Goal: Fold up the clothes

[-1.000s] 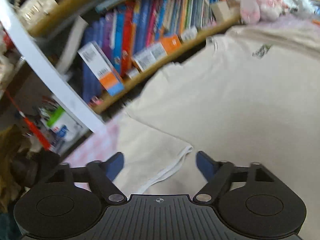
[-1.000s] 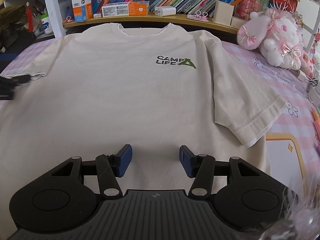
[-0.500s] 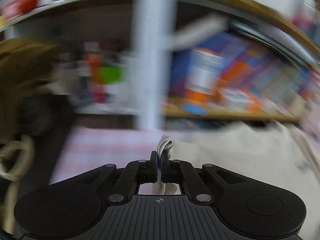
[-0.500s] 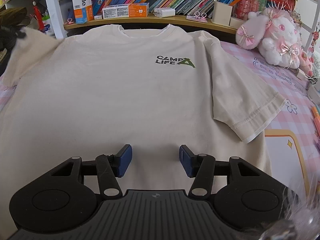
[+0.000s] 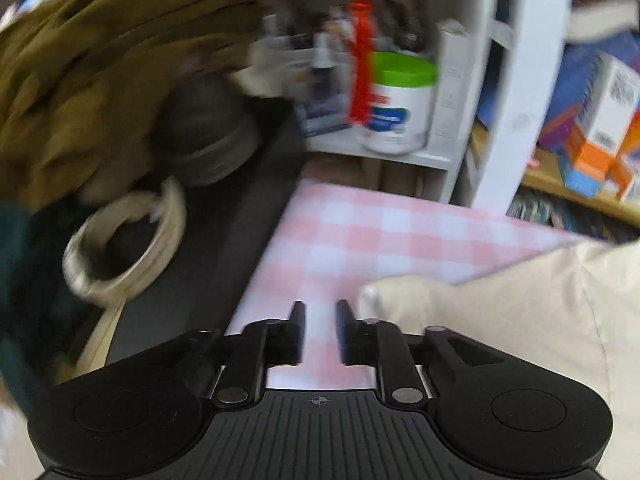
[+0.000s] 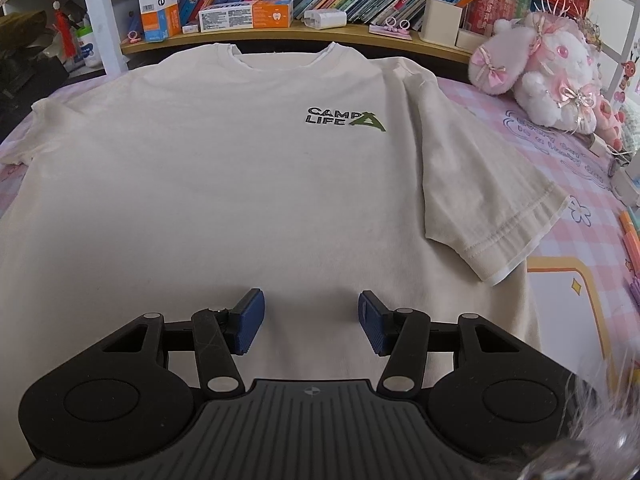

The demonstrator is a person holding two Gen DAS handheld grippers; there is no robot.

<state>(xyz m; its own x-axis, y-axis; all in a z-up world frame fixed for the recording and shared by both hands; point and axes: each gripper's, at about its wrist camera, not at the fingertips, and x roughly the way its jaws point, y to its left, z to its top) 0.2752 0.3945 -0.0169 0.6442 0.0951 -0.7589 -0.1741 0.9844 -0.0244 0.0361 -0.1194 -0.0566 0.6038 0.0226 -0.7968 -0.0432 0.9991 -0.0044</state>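
From the left wrist view, which is blurred, the left gripper (image 5: 320,322) points down at the pink checked cloth (image 5: 360,236) with a narrow gap between its jaws; they are opening, and nothing but the cloth shows between them. The cream T-shirt (image 5: 520,304) lies just to the right of the fingers, its rounded sleeve end close beside the right finger but not between the pads. Behind stand a white shelf post (image 5: 516,92), a green-lidded tub (image 5: 400,104) and an olive-brown garment (image 5: 100,60).

From the right wrist view, the right gripper (image 6: 311,320) hangs over the lower middle of the T-shirt (image 6: 240,184), jaws about half apart and holding nothing. The shirt lies flat, front up, neck toward the bookshelf (image 6: 280,36), its far sleeve laid out on the checked cloth near a pink plush toy (image 6: 544,68).
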